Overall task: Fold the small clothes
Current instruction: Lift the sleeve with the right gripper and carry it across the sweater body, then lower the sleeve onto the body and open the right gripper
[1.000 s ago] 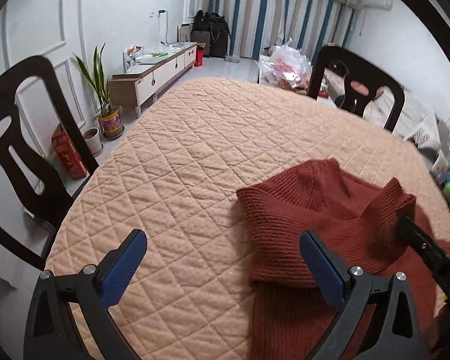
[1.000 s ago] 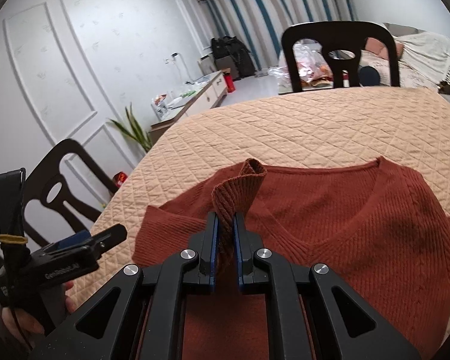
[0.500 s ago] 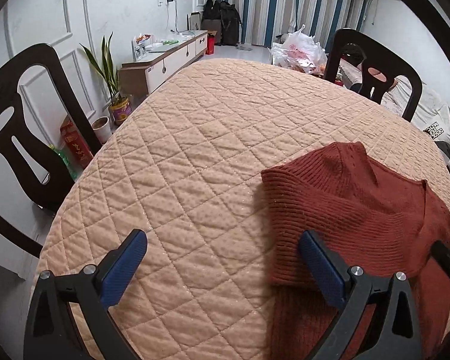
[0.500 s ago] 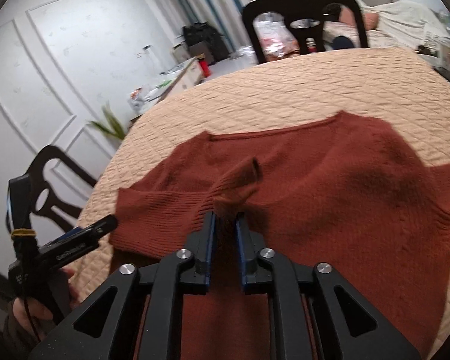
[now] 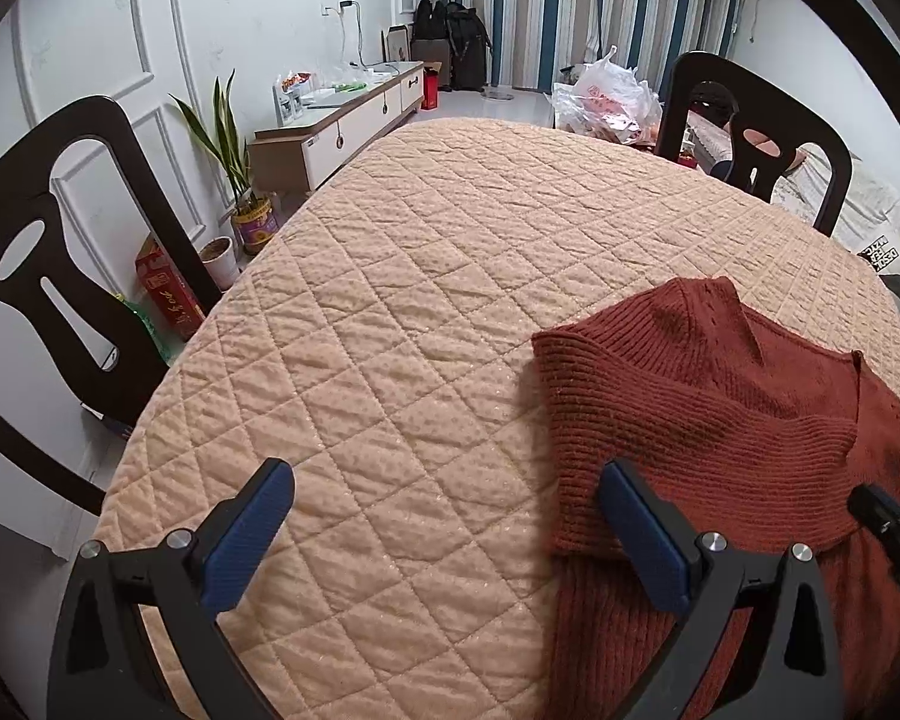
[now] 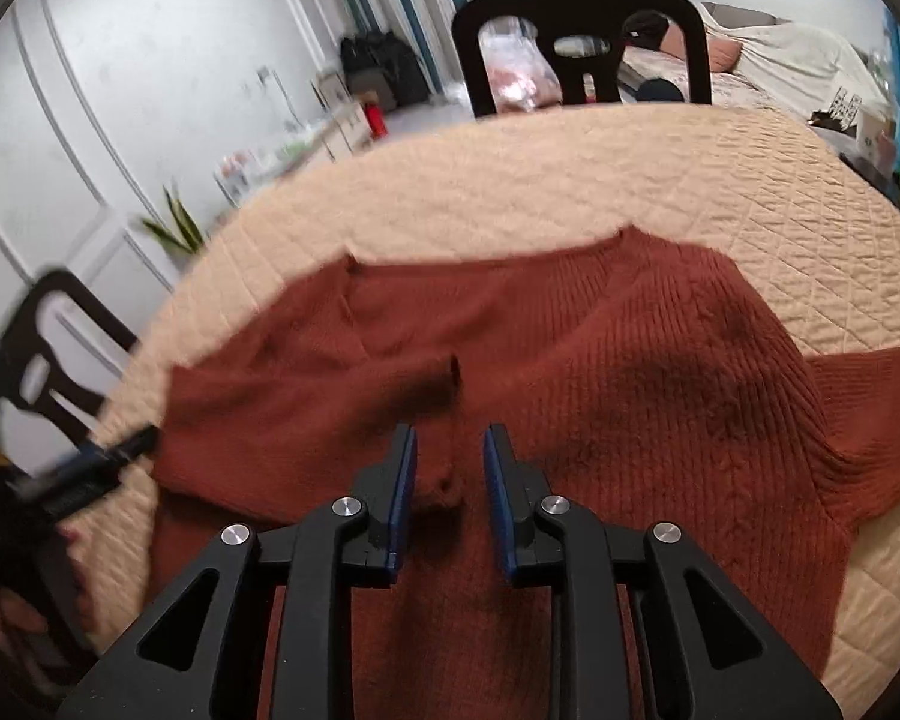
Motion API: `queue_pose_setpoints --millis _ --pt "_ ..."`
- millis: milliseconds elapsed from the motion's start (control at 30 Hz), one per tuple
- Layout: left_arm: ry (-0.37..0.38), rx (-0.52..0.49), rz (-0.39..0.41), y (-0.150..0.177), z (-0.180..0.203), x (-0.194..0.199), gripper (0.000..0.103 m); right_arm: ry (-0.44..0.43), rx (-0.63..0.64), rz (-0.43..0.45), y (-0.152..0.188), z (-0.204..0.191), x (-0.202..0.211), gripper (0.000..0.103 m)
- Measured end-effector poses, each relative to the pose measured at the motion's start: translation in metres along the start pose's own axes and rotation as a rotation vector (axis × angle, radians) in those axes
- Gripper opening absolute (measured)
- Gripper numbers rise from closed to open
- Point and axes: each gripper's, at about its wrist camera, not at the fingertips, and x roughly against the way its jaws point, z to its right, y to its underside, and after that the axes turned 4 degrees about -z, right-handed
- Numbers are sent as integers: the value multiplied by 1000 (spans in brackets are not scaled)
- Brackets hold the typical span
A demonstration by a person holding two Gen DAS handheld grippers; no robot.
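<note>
Sweater sleeve folded — right gripper parted

We note one garment, a rust-red ribbed knit sweater with a V-neck, lying face up on the peach quilted table cover, neckline towards the far side. Its left sleeve is folded in across the chest, with the cuff end lying loosely rumpled near the middle of the body. The other sleeve still lies spread out to the side, flat on the cover
</note>
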Motion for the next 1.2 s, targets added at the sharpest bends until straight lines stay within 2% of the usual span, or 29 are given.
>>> queue_pose_setpoints --millis 33,200,367,500,567,700,867,933,1033,1200 --pt "-2 2 -4 1 0 1 103 31 25 -15 2 -1 -2 24" --pt "15 7 19 4 4 17 103 41 28 -15 9 9 10 24" --pt "108 -13 60 6 22 45 103 18 2 60 18 32 44 24" --pt "187 -43 76 11 45 61 103 49 -64 111 27 70 70 27" --pt "219 -70 80 14 59 66 103 85 -97 131 28 89 81 40" --pt "301 -101 54 16 89 67 103 145 -173 162 37 137 100 40" --pt "355 -159 51 19 128 68 103 264 -272 202 40 201 124 40" --pt "365 -179 47 21 141 67 103 308 -307 191 41 225 127 40" --pt "389 -205 35 24 158 64 103 342 -356 198 44 250 130 40" --pt "413 -253 10 30 181 58 103 360 -389 156 45 280 125 40"
